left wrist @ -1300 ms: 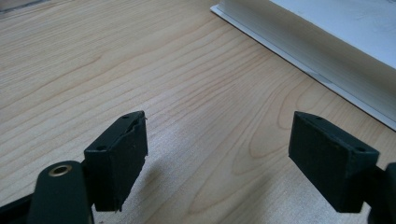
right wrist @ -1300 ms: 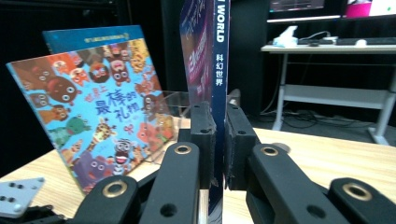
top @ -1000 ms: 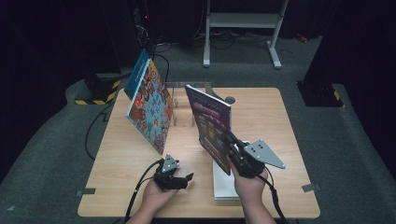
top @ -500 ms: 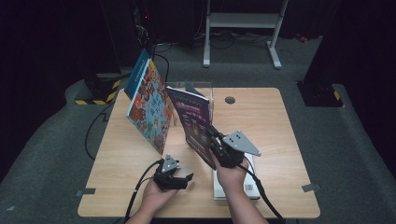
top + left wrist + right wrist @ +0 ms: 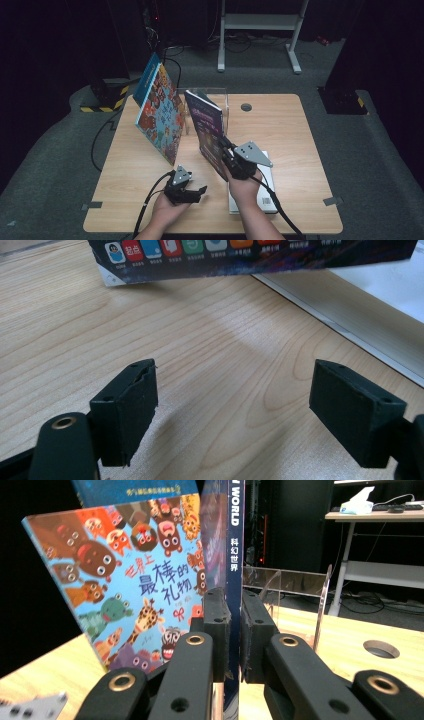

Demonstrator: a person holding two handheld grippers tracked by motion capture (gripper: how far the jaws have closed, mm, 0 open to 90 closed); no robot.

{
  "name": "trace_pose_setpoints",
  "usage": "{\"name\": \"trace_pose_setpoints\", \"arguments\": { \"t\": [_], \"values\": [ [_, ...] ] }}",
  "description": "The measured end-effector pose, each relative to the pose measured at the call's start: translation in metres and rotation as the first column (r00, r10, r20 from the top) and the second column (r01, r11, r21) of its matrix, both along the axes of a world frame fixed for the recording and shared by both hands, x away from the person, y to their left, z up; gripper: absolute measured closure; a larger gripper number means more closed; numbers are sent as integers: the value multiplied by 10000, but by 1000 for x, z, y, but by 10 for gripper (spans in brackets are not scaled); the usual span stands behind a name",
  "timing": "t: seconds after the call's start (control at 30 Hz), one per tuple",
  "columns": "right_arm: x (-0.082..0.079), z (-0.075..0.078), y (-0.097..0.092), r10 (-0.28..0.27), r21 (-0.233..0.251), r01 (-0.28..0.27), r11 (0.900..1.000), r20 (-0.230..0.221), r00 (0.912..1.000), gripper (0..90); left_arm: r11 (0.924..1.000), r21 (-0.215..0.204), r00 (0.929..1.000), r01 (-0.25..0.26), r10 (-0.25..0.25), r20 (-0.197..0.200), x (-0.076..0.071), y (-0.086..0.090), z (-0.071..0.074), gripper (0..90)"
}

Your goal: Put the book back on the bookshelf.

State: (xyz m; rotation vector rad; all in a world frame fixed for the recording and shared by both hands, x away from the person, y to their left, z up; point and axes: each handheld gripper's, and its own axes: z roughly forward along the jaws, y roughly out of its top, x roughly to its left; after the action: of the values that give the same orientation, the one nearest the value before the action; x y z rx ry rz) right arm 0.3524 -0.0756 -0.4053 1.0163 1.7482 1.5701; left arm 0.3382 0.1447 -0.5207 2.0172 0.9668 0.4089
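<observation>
Two books stood out on the desk (image 5: 280, 125), and the purple book (image 5: 209, 131) served as the landmark for everything else. It was held upright with its spine toward the person, clamped in the right gripper (image 5: 231, 156), whose jaws were closed tight on the lower part of the spine; in the right gripper view the black pads (image 5: 218, 630) pressed on either side of the thin dark spine (image 5: 234, 555) with its white lettering. Just to the left of the purple book the colourful picture book (image 5: 161, 114) leaned at a tilt, its cover of cartoon animals facing the purple one, and a blue book (image 5: 148, 80) stood behind it. Directly behind the purple book stood a clear acrylic holder (image 5: 220, 102), its panels visible in the right gripper view (image 5: 300, 587) as well. Below and to the right of the purple book a white book (image 5: 266, 192) lay flat on the desk, partly under the right hand (image 5: 245, 187). The left gripper (image 5: 192, 192) rested low on the desk, in front of and to the left of the purple book, held by the left hand (image 5: 167, 212); its jaws stood wide apart with nothing between them, only bare wood showing between the pads (image 5: 131, 410) in the left gripper view, the bottom edge of the purple book (image 5: 250, 255) hanging just above the desk beyond
</observation>
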Motion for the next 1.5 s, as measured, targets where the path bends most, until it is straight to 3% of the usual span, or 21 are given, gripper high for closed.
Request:
{"name": "trace_pose_setpoints", "arguments": {
  "t": [0.17,0.43,0.6,0.83,1.07,1.27,1.3,1.5],
  "values": [
    [-10,-8,-3,59,24,-58,10000,-278,9996,841,9999,-104,10000,-20,19,-39,0,1,1,197],
    [-26,-19,-7,-49,32,50,10000,-220,9997,839,9997,-240,9997,-67,72,230,-1,2,4,196],
    [-35,-27,-11,18,53,-16,10000,-252,9997,836,9976,-682,9994,-121,143,318,-2,6,12,200],
    [-41,-36,-14,107,18,-106,9999,-413,9991,833,9926,-1185,9935,-274,402,1067,-2,5,39,206],
    [-46,-40,-16,128,-30,-130,9999,-394,9991,831,9895,-1425,9926,-221,387,1147,-1,5,54,204],
    [-47,-42,-19,60,-81,-63,9999,-347,9994,831,9839,-1785,9886,-89,355,1465,-3,4,69,190],
    [-47,-43,-20,-30,-115,27,9999,-277,9996,832,9830,-1837,9852,4,311,1688,-4,2,77,185],
    [-49,-44,-19,-69,-261,67,9996,-71,10000,830,9747,-2215,9759,306,187,2172,-8,-6,104,157]
  ]
}}
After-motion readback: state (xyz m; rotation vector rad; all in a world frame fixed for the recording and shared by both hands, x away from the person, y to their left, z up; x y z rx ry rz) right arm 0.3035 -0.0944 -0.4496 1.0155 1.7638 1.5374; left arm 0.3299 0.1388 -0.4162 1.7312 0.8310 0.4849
